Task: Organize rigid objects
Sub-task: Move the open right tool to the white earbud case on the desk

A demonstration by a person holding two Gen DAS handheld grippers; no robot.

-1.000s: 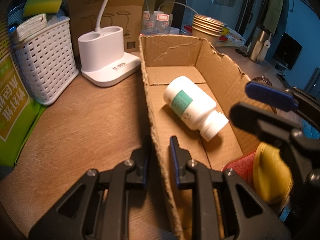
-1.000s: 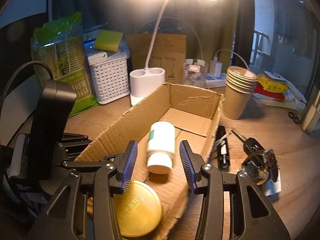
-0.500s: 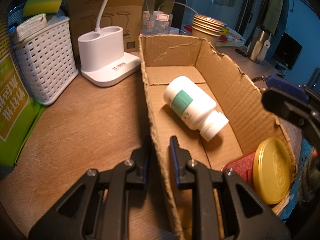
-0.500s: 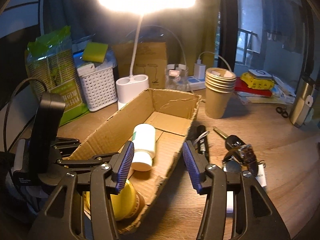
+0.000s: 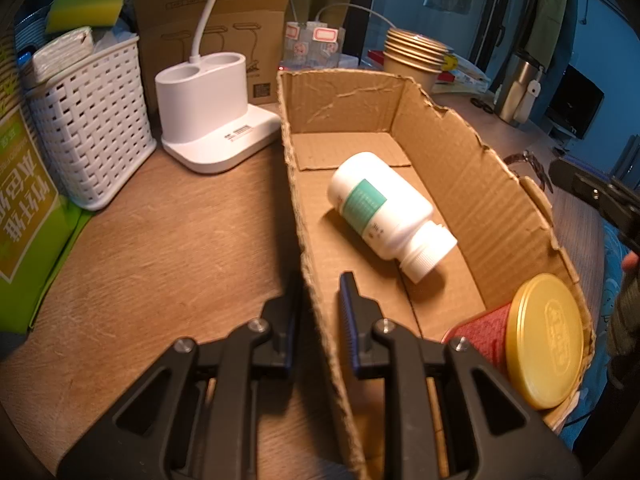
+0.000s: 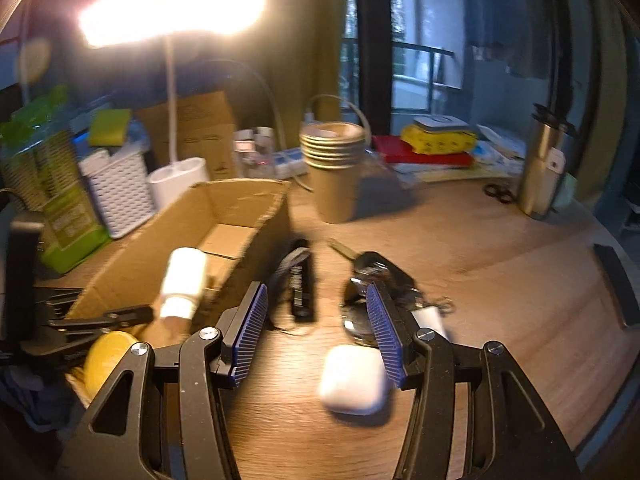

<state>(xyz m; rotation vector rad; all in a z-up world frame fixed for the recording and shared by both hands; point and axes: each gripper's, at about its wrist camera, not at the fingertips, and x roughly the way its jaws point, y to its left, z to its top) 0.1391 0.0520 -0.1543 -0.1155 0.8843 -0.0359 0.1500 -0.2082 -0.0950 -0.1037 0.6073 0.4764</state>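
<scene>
Cardboard box (image 5: 472, 184): one bottle (image 5: 384, 212), one tin (image 5: 540, 340); left gripper (image 5: 320, 296) clamping its wall.

The box (image 5: 472, 184) is raw corrugated cardboard, matt, with ragged torn edges and visible fluting. In it lies a bottle (image 5: 384, 210) of smooth white plastic with a faint sheen, a paper label and a ribbed cap, and a tin (image 5: 544, 340) with a satin gold metal lid, embossed, and a rough red side. The table (image 5: 168, 248) is wood with plain grain, matt to lightly polished. The basket (image 5: 96, 124) is white woven-look plastic; the lamp base (image 5: 212, 120) is smooth white plastic. The cups (image 6: 334, 168) are brown paper. The flask (image 6: 540, 168) is brushed metal. The case (image 6: 354, 378) is glossy white plastic. The right gripper (image 6: 316, 334) has ribbed blue pads on matt black plastic arms.
</scene>
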